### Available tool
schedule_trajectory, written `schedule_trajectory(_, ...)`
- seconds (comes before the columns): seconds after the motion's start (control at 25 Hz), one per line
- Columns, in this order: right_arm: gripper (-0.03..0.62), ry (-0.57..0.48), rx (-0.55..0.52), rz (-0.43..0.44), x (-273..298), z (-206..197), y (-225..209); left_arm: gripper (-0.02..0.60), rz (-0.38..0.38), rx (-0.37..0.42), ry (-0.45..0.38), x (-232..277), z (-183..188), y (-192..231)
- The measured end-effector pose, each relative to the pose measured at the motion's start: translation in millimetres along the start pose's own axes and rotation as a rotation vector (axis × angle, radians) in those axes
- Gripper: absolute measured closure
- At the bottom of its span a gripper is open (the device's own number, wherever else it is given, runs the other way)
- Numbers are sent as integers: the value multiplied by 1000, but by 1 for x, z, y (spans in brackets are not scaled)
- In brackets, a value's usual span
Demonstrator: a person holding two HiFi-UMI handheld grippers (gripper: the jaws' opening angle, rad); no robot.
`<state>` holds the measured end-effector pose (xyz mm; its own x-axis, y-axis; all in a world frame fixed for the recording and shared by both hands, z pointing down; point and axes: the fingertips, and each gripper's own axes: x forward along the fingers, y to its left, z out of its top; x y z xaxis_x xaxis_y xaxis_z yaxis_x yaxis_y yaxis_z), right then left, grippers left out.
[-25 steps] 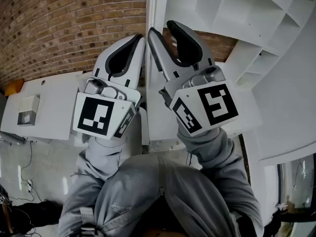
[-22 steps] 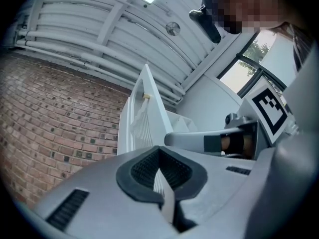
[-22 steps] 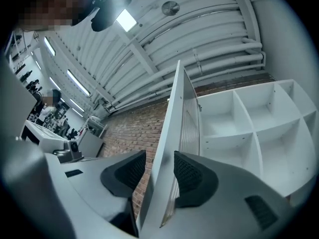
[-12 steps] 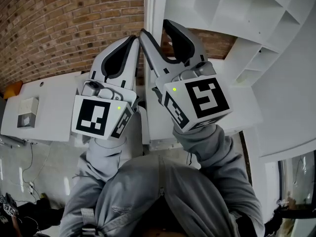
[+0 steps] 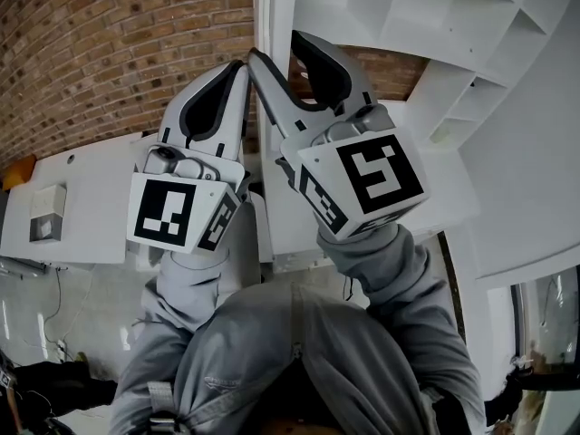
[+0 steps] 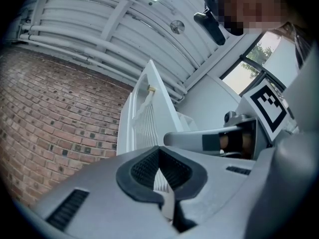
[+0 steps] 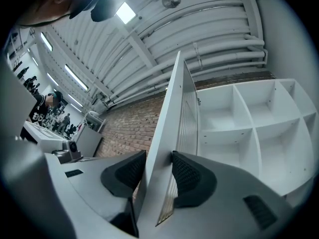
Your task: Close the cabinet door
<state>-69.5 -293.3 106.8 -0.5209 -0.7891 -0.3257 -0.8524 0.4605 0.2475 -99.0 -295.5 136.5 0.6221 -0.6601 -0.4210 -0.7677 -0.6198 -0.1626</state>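
Observation:
The white cabinet door (image 5: 272,7) stands open, edge-on toward me, with ribbed glass on its inner side (image 7: 187,118). My right gripper (image 5: 276,48) straddles that edge. Its jaws have just been closing, and both black pads (image 7: 187,176) lie against the door's two faces. The open white shelving of the cabinet (image 7: 239,118) is right of the door. My left gripper (image 5: 237,69) is shut, nothing held, just left of the door and beside the right gripper's left finger. From the left gripper view (image 6: 162,156) the door (image 6: 149,98) rises ahead.
A brick wall (image 5: 109,53) fills the left behind the door. Below it a white counter (image 5: 82,188) carries a small box (image 5: 43,214). The cabinet's shelves (image 5: 408,16) and white side panel (image 5: 526,188) fill the right. Grey sleeves (image 5: 381,261) run back from both grippers.
The right gripper's jaws have spread and its left finger now reaches past the door's left face, so the door edge sits between the pads. The left gripper has hardly moved.

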Motion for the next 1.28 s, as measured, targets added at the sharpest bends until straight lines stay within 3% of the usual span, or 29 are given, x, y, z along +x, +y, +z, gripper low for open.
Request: schedule_trajectory(1.28,497,119,82,-91,-52,-17,-106,578,-261,-82,22,56,-31,-69)
